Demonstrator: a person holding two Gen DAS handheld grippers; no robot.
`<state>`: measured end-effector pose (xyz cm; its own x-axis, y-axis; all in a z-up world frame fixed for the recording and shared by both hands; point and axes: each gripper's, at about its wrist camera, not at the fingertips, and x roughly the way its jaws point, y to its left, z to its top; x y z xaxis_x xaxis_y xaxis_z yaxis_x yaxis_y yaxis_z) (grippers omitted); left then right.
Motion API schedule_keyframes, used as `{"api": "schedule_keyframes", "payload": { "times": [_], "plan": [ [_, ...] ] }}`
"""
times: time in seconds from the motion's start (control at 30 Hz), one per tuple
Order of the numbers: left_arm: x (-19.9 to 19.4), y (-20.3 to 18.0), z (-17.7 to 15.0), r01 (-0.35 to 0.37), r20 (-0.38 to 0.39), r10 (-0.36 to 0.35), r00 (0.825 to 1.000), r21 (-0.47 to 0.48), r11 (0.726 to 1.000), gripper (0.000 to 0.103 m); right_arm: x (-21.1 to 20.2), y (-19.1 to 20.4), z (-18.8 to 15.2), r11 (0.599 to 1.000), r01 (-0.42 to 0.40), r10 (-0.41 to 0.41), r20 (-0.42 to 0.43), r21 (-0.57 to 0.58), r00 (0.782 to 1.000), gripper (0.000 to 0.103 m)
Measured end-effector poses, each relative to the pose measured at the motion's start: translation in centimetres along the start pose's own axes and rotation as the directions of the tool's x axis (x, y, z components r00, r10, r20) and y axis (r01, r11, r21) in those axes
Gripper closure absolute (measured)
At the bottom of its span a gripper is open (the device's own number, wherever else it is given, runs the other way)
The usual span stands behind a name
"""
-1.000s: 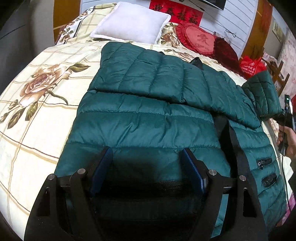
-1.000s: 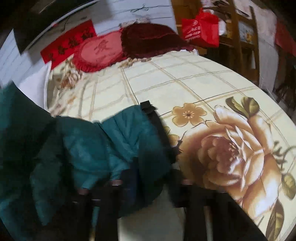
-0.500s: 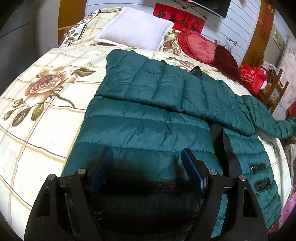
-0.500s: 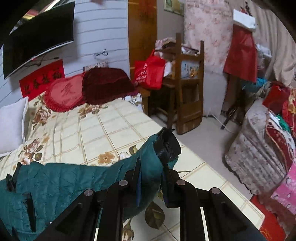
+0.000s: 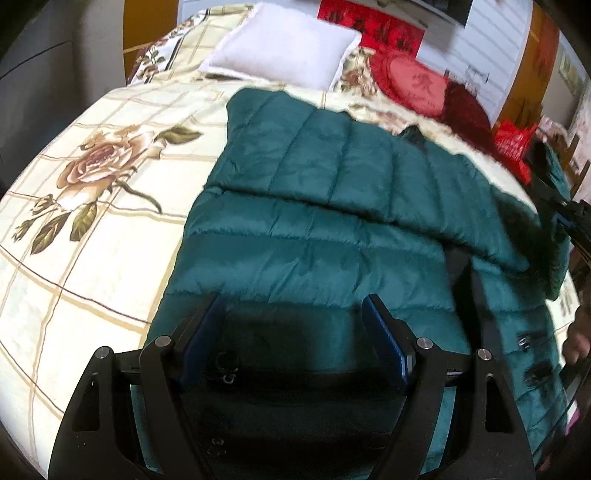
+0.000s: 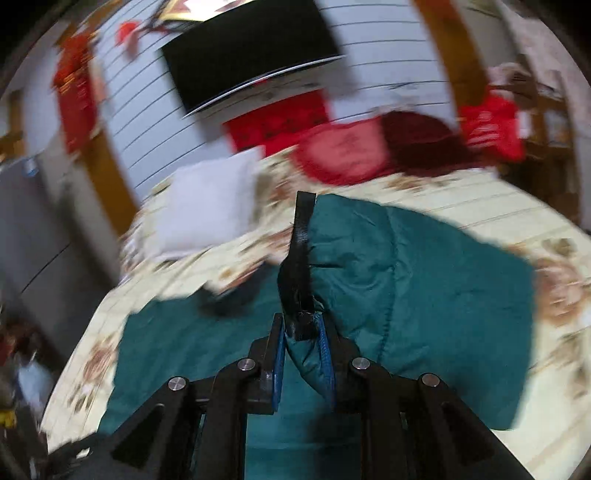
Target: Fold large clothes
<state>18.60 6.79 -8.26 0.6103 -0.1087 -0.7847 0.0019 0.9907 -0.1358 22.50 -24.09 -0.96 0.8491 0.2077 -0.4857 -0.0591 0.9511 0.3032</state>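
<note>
Teal quilted nylon covers most of the bed: the jacket [image 5: 314,236] lies spread on the floral bedspread [image 5: 92,221], one sleeve already folded across its upper body.

Left of the jacket's centre line, the left gripper [image 5: 295,317] hangs over the hem with its jaws standing wide and nothing between the blue pads; it has kept its place over the last second.

Right of the jacket, the change is plain. The right gripper [image 6: 301,328] is clamped tight on the cuff of the second sleeve [image 6: 406,295], its black trim [image 6: 301,258] sticking up beyond the fingertips. A second ago that sleeve lay out over the bedspread; half a second ago it was stretched out past the bed's edge; now the sleeve is raised and its camera faces back across the jacket toward the pillows. Judgement: the second sleeve fold is under way, with the body folds not yet begun.

Writing: the red cushion [image 5: 413,85] beyond the jacket's collar bears one embroidered character, and the red banner [image 5: 369,26] behind it shows dark characters; neither is legible. The red bag [image 5: 513,147] carries white print, too small to read.
</note>
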Motion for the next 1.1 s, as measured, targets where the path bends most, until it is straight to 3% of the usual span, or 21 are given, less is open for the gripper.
{"api": "schedule_keyframes", "payload": {
  "times": [0.17, 0.2, 0.23, 0.37, 0.47, 0.57, 0.63, 0.77, 0.83, 0.93, 1.03, 1.1],
  "plan": [
    [0.6, -0.7, -0.2, -0.031, -0.008, 0.031, 0.999, 0.034, 0.999, 0.026, 4.1, 4.6, -3.5, 0.975, -0.182, 0.164, -0.139, -0.125, 0.977, 0.086],
    [0.6, -0.7, -0.2, -0.033, -0.007, 0.033, 0.999, 0.036, 0.999, 0.026, 4.7, 5.1, -3.9, 0.971, -0.190, 0.165, -0.169, -0.144, 0.972, 0.086],
    [0.6, -0.7, -0.2, -0.034, -0.006, 0.034, 0.999, 0.037, 0.999, 0.026, 5.4, 5.4, -4.4, 0.971, -0.180, 0.145, -0.212, -0.157, 0.967, 0.080],
    [0.7, -0.7, -0.3, -0.031, -0.004, 0.032, 0.999, 0.035, 0.999, 0.026, 5.4, 4.9, -4.8, 0.973, -0.200, 0.170, -0.231, -0.115, 0.958, 0.026],
    [0.0, -0.9, -0.1, 0.002, 0.020, -0.002, 1.000, 0.028, 1.000, 0.026, 3.4, 5.5, -5.1, 0.973, -0.178, 0.143, -0.222, -0.149, 0.964, 0.023],
    [-2.0, -1.5, 0.0, 0.030, 0.099, -0.035, 0.994, 0.053, 0.998, 0.026, 1.0, 4.8, -4.8, 0.980, -0.078, 0.035, -0.228, -0.184, 0.973, 0.023],
    [-3.1, -2.6, 0.2, 0.022, 0.135, -0.034, 0.990, 0.087, 0.996, 0.026, -0.5, 3.9, -5.2, 0.981, 0.011, -0.060, -0.250, -0.193, 0.966, 0.023],
    [-3.8, -6.4, 1.5, 0.128, 0.097, -0.142, 0.985, 0.133, 0.983, 0.026, -3.7, 0.4, -7.4, 0.970, 0.192, -0.231, -0.308, -0.151, 0.923, 0.023],
    [-3.8, -9.1, 2.5, 0.186, 0.085, -0.201, 0.976, 0.158, 0.970, 0.026, -4.5, -1.3, -8.9, 0.953, 0.276, -0.304, -0.366, -0.127, 0.880, 0.023],
    [-2.7, -13.7, 4.0, 0.285, 0.034, -0.297, 0.954, 0.195, 0.939, 0.026, -4.4, -2.4, -10.3, 0.935, 0.316, -0.354, -0.409, -0.159, 0.841, 0.023],
    [-1.0, -17.4, 5.2, 0.321, -0.011, -0.327, 0.945, 0.231, 0.918, 0.026, -4.3, -2.8, -11.2, 0.927, 0.302, -0.369, -0.396, -0.222, 0.841, 0.013],
    [0.8, -19.4, 5.9, 0.315, -0.050, -0.312, 0.949, 0.248, 0.916, 0.026, -4.3, -3.3, -11.4, 0.928, 0.308, -0.369, -0.387, -0.210, 0.845, 0.007]
  ]
}}
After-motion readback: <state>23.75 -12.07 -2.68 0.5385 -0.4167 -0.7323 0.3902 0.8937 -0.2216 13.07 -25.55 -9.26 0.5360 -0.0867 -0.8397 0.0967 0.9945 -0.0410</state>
